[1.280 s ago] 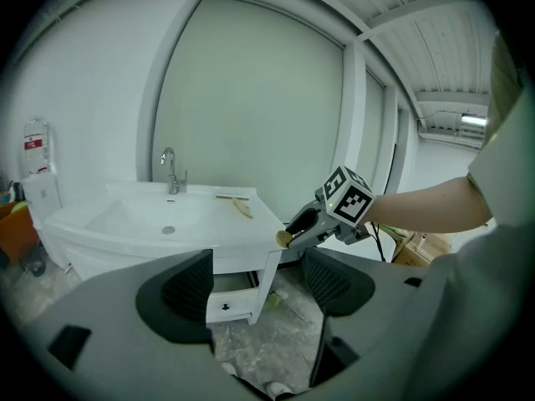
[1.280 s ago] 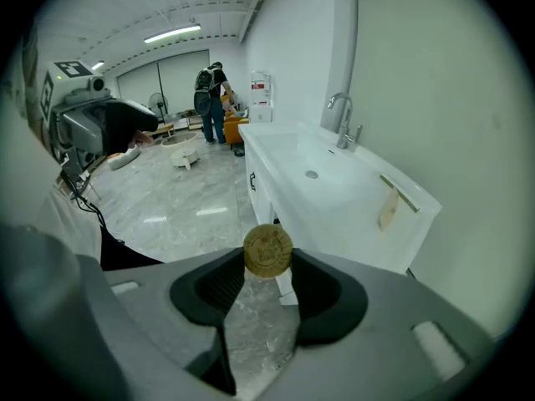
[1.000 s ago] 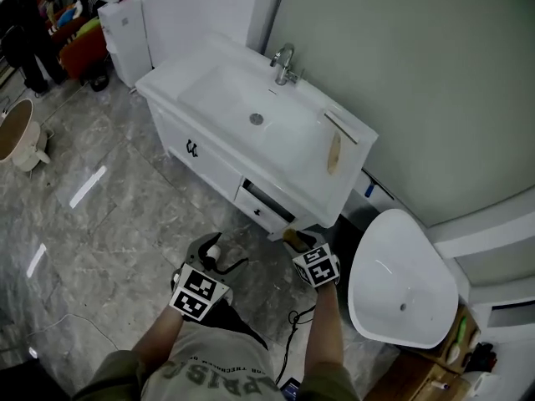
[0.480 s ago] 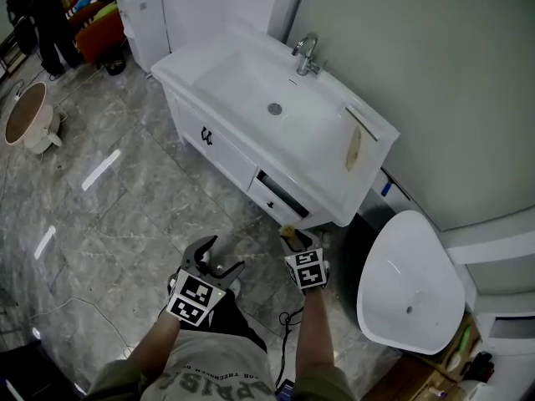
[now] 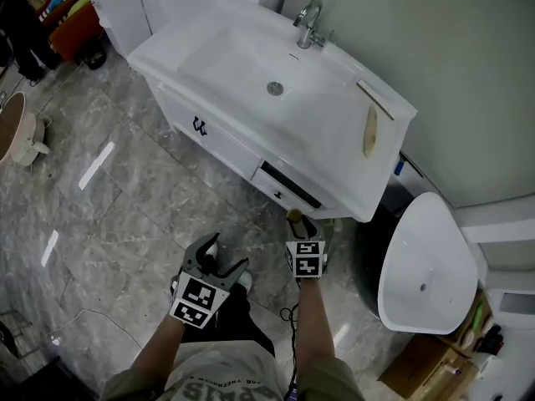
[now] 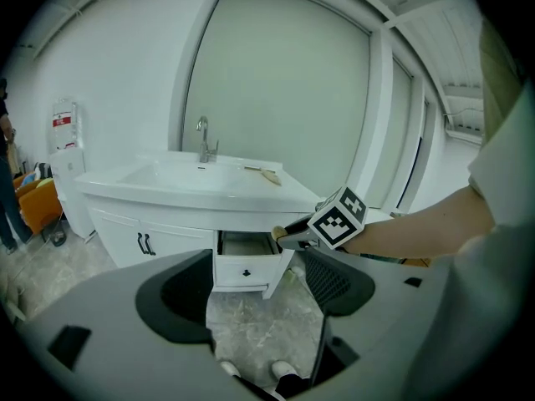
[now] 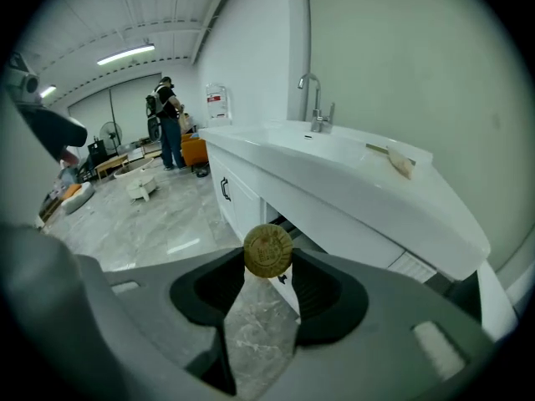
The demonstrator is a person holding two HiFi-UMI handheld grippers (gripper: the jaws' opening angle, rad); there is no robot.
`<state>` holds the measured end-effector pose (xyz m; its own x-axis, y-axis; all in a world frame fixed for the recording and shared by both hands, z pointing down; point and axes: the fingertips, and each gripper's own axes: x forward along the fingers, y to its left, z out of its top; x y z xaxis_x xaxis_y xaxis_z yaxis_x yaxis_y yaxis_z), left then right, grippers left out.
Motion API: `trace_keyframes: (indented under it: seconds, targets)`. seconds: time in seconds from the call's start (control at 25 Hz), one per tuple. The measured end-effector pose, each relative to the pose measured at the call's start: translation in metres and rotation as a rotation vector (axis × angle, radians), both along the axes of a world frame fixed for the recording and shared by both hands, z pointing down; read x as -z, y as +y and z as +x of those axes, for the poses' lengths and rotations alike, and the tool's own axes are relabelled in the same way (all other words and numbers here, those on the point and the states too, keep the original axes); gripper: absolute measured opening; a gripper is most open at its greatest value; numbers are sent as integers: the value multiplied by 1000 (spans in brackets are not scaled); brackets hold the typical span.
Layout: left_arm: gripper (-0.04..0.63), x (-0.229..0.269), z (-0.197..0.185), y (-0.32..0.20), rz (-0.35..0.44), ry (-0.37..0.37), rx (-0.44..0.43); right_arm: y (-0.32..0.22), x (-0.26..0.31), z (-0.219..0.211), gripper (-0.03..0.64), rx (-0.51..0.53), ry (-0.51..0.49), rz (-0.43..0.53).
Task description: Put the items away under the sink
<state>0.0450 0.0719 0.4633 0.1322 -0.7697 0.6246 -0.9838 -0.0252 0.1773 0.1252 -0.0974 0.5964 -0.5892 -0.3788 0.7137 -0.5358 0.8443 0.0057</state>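
The right gripper (image 5: 295, 221) is clamped on a round tan item (image 7: 267, 251), pinched at its jaw tips, near the vanity's pulled-out drawer (image 5: 288, 186). The left gripper (image 6: 255, 286) has its jaws apart with nothing between them.

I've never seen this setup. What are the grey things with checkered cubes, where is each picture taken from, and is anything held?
No robot: a person holds a hand-held claw in each hand; the marker cubes are part of them. The head view looks down from a camera on the person's head; the other two cameras ride on the claws, looking along their jaws. The left claw is open and empty. The right claw is shut on a round tan item. Ahead stands a white sink cabinet, its drawer partly open.
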Motion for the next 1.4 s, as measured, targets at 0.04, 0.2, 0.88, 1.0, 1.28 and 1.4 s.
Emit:
trace_keyframes:
  seconds: [0.04,0.2,0.88,1.0,1.28,1.4]
  targets:
    - [330,-6,-7,-4,0,3,-7,-4,-8,-4,179,-27,-4,-4]
    - [330,-30,-31,-20,20,20,-22,-18,-41,-16,179,-100,-3,-6]
    - [330,-159,-69,-72,102,43,-55,-81,-142,-54,179,-163,-25,72]
    - [330,-179,-68,-82,107,42,-76,-93,-151,-57,179,-146,-7,106]
    - [330,-218,-63,-108,103,34,-127,-117,-176,-61,179,-77,79,185]
    - [330,-228,-60,-114,103,36,-139,-123,-187,-63,179,-37,143,212]
